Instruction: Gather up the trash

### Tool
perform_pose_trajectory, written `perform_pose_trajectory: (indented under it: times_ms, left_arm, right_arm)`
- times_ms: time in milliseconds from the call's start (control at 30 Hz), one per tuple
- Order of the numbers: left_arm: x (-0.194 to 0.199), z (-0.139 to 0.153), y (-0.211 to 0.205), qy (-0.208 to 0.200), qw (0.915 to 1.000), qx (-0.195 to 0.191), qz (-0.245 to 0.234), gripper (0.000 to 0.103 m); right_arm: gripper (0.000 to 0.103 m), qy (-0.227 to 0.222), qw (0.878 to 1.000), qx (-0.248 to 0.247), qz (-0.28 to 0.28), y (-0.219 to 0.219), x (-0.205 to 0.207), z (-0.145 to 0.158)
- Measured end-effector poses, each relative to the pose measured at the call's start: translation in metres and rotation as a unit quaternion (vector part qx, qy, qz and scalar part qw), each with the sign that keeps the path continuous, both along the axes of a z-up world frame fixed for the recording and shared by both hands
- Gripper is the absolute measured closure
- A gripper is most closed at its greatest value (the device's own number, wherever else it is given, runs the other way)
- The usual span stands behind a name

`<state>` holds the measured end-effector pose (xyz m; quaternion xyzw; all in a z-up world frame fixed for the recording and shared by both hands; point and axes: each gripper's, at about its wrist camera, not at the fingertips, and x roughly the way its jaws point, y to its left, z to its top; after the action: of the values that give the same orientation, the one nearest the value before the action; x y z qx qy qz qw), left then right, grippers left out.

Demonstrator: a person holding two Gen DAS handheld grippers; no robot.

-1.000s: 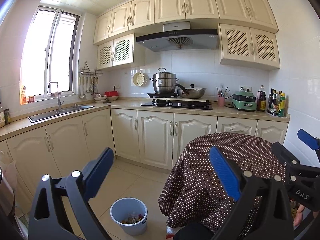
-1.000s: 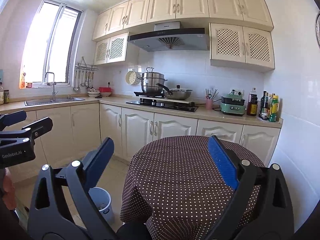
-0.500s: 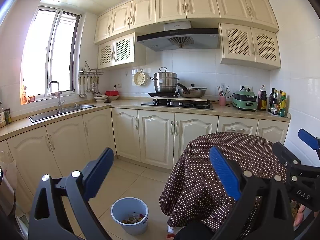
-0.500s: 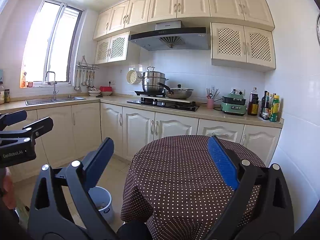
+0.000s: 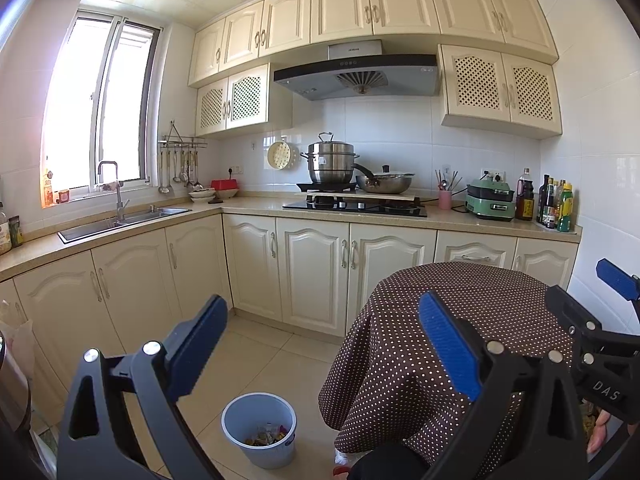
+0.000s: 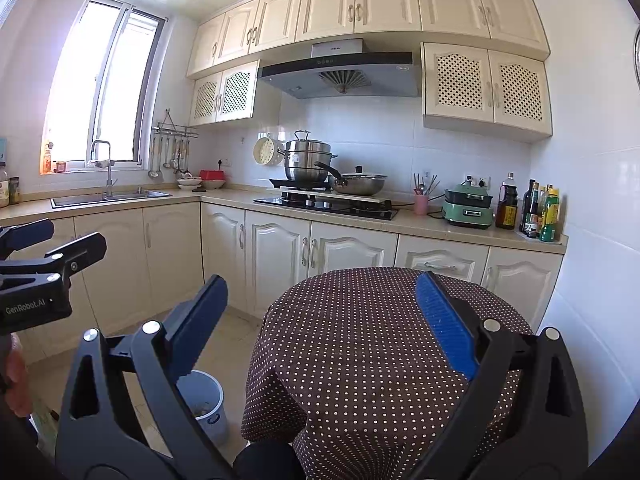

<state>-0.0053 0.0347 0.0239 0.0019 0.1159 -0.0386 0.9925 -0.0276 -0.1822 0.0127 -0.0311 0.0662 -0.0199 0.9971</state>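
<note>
The bin (image 5: 259,428) stood on the floor tiles, just beside the hanging edge of the tablecloth (image 5: 448,344). Some mixed trash (image 5: 267,437) lay at its bottom. In the right wrist view I saw only a part of the bin (image 6: 204,404), behind my own finger. My left gripper (image 5: 324,344) was wide open with nothing between its blue pads, and it was held above the floor, near the bin. My right gripper (image 6: 320,332) was also wide open and held nothing; it pointed over the table. Behind stood the cabinets (image 5: 312,272), a stove (image 5: 356,205) with a pot (image 5: 331,163), and a sink (image 5: 124,222) under the window.
</note>
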Motion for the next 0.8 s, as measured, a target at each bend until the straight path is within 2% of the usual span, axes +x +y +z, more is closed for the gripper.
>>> perform_pose_trajectory:
  times_ms: [800]
  left_arm:
    - [-0.0012, -0.0058, -0.0028, 0.003, 1.0, -0.003, 0.001, 0.008]
  right_arm:
    - [0.009, 0.005, 1.0, -0.001, 0.0, -0.004, 0.0004, -0.0053]
